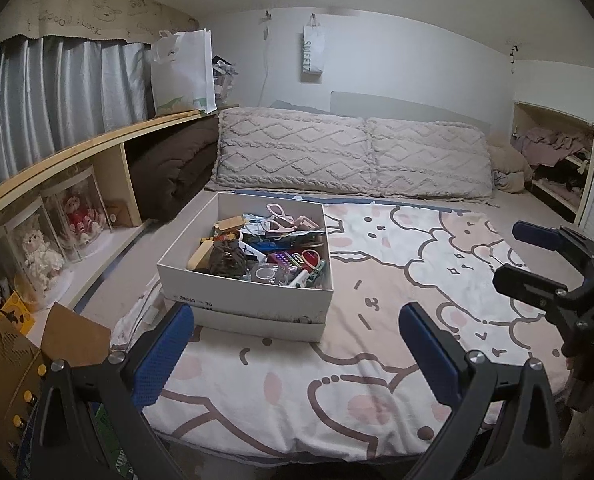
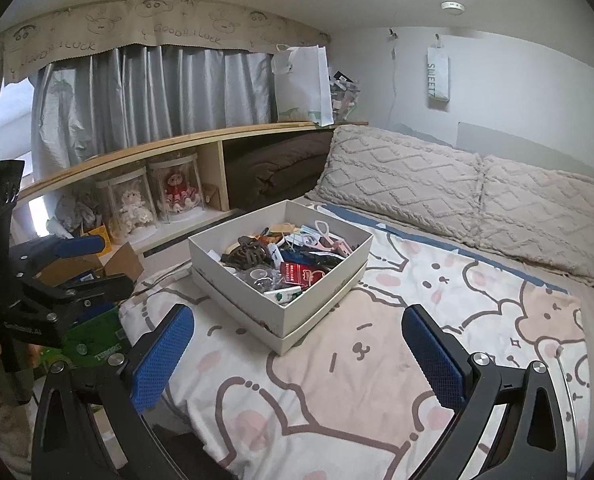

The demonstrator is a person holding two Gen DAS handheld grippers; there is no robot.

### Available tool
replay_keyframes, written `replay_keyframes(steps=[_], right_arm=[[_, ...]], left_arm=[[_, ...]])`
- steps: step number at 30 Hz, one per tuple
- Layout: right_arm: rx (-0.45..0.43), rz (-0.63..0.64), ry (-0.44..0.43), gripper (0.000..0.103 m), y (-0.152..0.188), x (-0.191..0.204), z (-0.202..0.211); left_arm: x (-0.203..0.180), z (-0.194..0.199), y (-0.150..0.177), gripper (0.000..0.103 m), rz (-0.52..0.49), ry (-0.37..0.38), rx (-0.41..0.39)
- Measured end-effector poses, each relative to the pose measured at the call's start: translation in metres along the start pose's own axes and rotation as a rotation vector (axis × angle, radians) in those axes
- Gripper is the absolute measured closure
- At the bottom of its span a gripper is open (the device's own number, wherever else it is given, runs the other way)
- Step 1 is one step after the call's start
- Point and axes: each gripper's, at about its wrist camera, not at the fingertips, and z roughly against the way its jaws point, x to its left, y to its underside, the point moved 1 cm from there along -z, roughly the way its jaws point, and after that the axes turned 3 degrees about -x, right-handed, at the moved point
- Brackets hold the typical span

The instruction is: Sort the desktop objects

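Note:
A white cardboard box (image 1: 201, 268) sits in its lid on the cartoon-print blanket (image 1: 377, 344). It is full of small desktop items: pink scissors (image 1: 283, 216), a dark pouch (image 1: 227, 258), tape, pens, a red pack (image 2: 299, 272). The box also shows in the right wrist view (image 2: 317, 300). My left gripper (image 1: 297, 322) is open and empty, hovering in front of the box. My right gripper (image 2: 299, 326) is open and empty, also short of the box. Each gripper shows in the other's view, the right one (image 1: 509, 254) and the left one (image 2: 113, 264).
Two knitted pillows (image 1: 353, 156) lie at the bed's head. A wooden shelf unit (image 1: 97, 148) runs along the left with dolls in clear cases (image 1: 79, 216), a brown quilt (image 1: 173, 168) and a white bag (image 1: 183, 72). Cardboard boxes (image 1: 13, 360) stand at lower left.

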Motion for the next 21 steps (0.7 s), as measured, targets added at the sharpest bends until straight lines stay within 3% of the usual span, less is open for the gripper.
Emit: replay_keyframes(steps=[21], right_arm=[[0.021, 0.015, 0.037, 0.0, 0.0088, -0.0001, 0.0079]], left_arm=[[-0.0052, 0.0102, 0.0084, 0.0, 0.008, 0.002, -0.011]])
